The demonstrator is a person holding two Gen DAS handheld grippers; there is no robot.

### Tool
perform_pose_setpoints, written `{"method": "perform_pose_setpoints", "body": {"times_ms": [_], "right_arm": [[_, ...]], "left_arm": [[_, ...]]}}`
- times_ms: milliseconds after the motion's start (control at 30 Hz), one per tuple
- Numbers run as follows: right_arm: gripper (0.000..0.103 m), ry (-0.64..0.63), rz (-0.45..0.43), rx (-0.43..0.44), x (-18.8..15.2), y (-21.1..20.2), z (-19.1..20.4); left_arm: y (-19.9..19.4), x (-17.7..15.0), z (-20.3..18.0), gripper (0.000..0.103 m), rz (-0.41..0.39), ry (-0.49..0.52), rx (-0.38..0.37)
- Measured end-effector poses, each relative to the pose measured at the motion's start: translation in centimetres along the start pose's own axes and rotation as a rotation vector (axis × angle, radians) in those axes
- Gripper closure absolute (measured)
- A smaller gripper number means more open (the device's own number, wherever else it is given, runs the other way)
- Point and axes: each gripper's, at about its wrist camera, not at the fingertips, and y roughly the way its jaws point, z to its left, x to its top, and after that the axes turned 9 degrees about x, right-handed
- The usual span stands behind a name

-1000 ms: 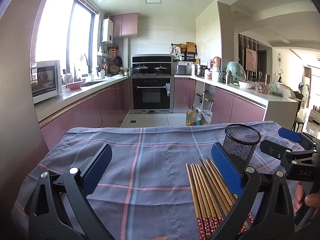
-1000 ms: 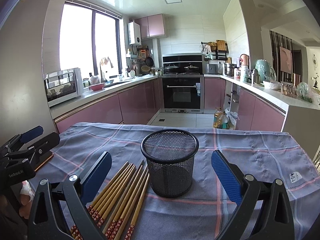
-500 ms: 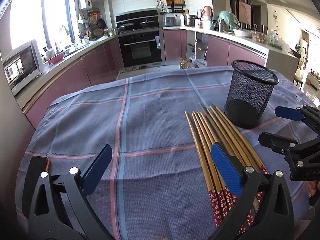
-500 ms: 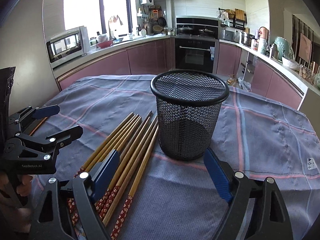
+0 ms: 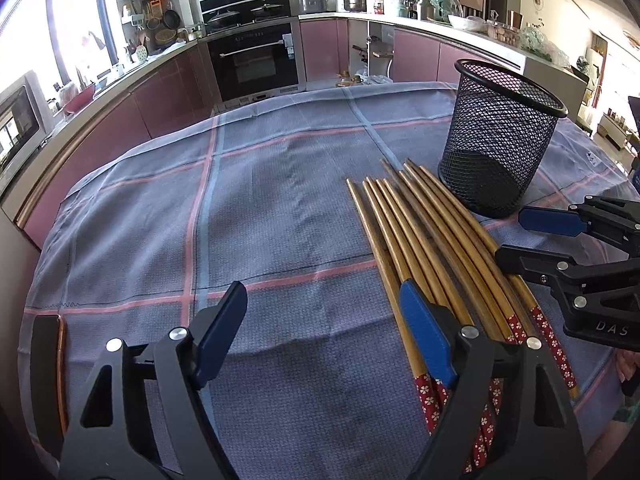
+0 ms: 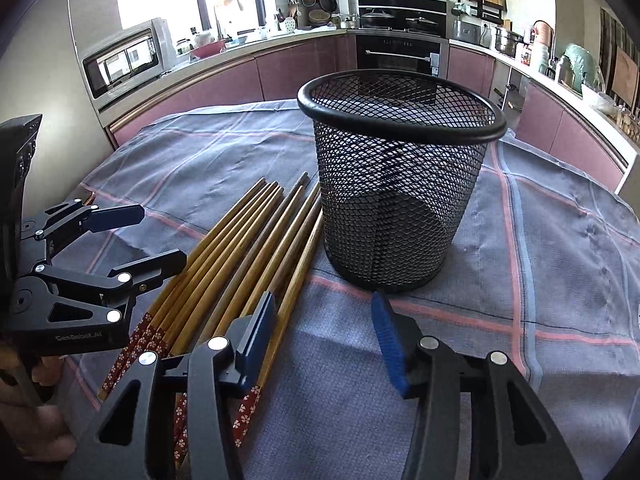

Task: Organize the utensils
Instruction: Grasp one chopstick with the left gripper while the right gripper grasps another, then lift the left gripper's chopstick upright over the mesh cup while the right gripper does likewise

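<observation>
My left gripper (image 5: 324,320) and right gripper (image 6: 324,332) both hang spread over chopsticks (image 6: 248,248) left of the mesh cup (image 6: 400,184).

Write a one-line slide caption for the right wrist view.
Open right tool poised before an empty mesh cup, chopsticks lying beside it on checked cloth.
</observation>
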Motion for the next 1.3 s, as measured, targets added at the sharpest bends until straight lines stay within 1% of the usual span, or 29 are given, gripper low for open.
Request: {"method": "perform_pose_setpoints", "body": {"times_ms": [67,133,233,300,333,367,400,433,467,500,533,567,733,900,967,1300], "right_arm": [[0.060,-0.002,0.007,-0.004,0.1,0.2,0.0],[0.063,-0.009,0.016,-0.011,0.4,0.4,0.3],[0.066,-0.019,0.026,-0.016,0.7,0.7,0.4],[0.072,-0.021,0.030,-0.004,0.8,0.8,0.5],[0.073,-0.017,0.030,0.003,0.9,0.8,0.3],[0.075,-0.012,0.030,0.009,1.0,0.8,0.2],[0.077,-0.007,0.028,0.013,1.1,0.8,0.1],[0.078,-0.001,0.026,0.018,1.1,0.9,0.1],[0.084,0.008,0.024,0.025,1.1,0.9,-0.1],[0.089,0.020,0.021,0.038,1.1,0.9,-0.2],[0.097,0.035,0.020,0.052,1.1,0.9,-0.5],[0.097,0.047,0.016,0.060,1.1,0.8,-0.7],[0.097,0.058,-0.011,0.088,0.8,0.1,-1.1],[0.098,0.057,-0.061,0.142,0.9,-1.9,-1.4],[0.098,0.046,-0.087,0.154,1.1,-2.9,-1.2],[0.098,0.036,-0.228,0.204,2.5,-7.5,-1.1]], "left_arm": [[0.2,0.2,-0.1,0.028,0.007,0.003,-0.014],[0.4,0.4,-0.4,0.033,0.019,0.007,-0.030],[0.8,0.5,-0.8,0.045,0.042,0.021,-0.050],[1.1,0.6,-0.9,0.051,0.043,0.018,-0.063],[1.2,0.8,-1.0,0.054,0.044,0.018,-0.068],[1.2,0.9,-1.0,0.062,0.046,0.014,-0.080],[1.2,1.0,-1.0,0.067,0.049,0.007,-0.089],[1.3,1.1,-1.0,0.069,0.050,0.001,-0.092],[1.4,1.2,-1.1,0.075,0.052,-0.005,-0.096],[1.3,1.2,-1.1,0.085,0.054,-0.012,-0.104],[1.3,1.2,-1.1,0.089,0.057,-0.020,-0.114],[1.3,1.2,-1.0,0.092,0.059,-0.029,-0.120],[1.0,1.1,-0.3,0.095,0.065,-0.074,-0.152],[-0.4,1.0,0.8,0.095,0.041,-0.092,-0.193],[-1.2,1.2,1.2,0.095,0.029,-0.100,-0.224],[-7.2,3.2,2.5,0.095,-0.104,-0.103,-0.313]]}}
